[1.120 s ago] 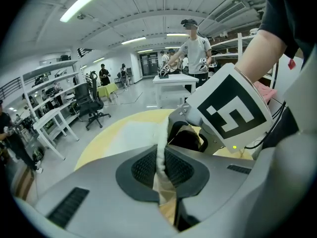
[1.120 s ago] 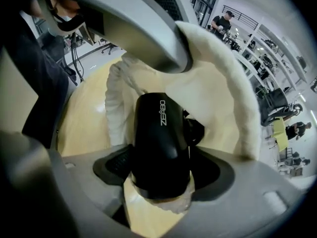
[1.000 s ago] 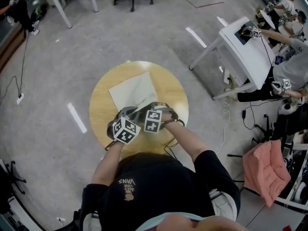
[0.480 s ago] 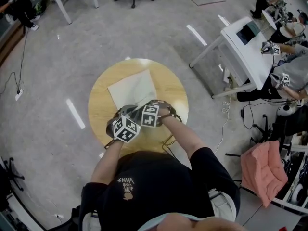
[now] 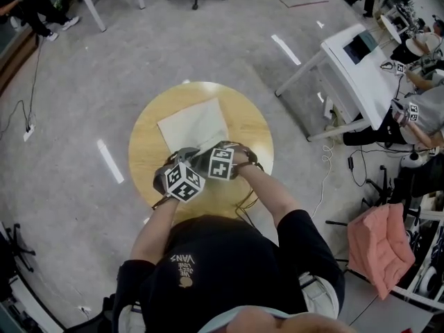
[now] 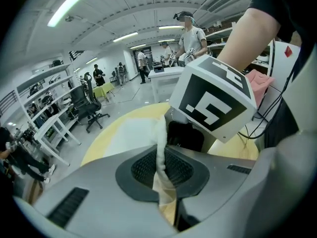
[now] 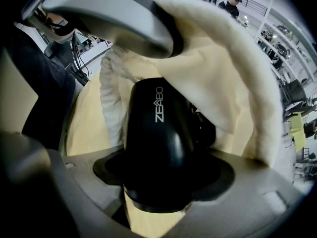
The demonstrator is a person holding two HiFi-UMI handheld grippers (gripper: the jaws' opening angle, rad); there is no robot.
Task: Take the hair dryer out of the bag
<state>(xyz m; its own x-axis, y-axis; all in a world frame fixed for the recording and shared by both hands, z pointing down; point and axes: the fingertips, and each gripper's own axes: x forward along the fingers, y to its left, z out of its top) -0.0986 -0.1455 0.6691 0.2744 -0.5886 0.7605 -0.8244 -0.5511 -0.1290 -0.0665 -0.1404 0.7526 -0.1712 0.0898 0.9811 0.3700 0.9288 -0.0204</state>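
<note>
Between right gripper [image 7: 158, 187] jaws, hair dryer [image 7: 157, 133]: glossy black plastic. In left gripper [image 6: 164, 168], bag [image 7: 223, 78]: cream matt cloth. Beneath both, table [image 5: 246, 127]: smooth pale wood.

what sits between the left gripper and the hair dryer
Only the edge of the cream bag: the left gripper is shut on that fold, and the hair dryer lies behind it, as the left gripper view shows.

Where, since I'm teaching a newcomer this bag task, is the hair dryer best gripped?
On the hair dryer, at its black end poking from the open bag, coming in line with it from the mouth; cloth covers the rest. The right hand-held gripper clamps there.
</note>
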